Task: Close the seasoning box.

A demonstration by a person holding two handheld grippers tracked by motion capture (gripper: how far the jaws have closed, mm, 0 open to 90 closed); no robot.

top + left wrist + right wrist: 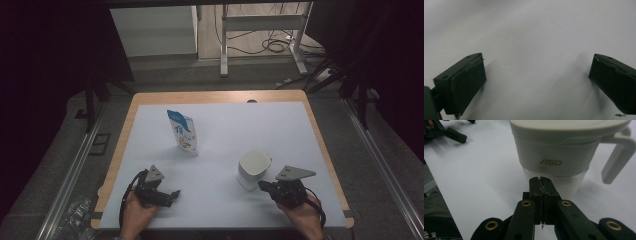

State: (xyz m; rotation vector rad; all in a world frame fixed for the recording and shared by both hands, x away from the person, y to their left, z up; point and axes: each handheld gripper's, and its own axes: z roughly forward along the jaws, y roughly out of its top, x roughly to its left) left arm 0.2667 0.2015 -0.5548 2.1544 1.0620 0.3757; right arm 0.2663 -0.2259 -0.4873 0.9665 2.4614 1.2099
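Though its pressed-together right claw [542, 180] nears it, the white plastic-lidded clear jug [559, 152] looks rigid, slippery. Its side handle [615, 157] seems the best hold; the left claw [536, 82] gapes over the bench [225, 200].

Each hand holds a black gripper. The left gripper [172, 194] carries a grey three-cornered plate on top and a black cable looping back past the wrist; its two pads [466, 85] are flat black blocks with small screw holes. The right gripper [541, 182] has the same grey plate, black linkage arms with brass-coloured rivets, and worn pad edges.
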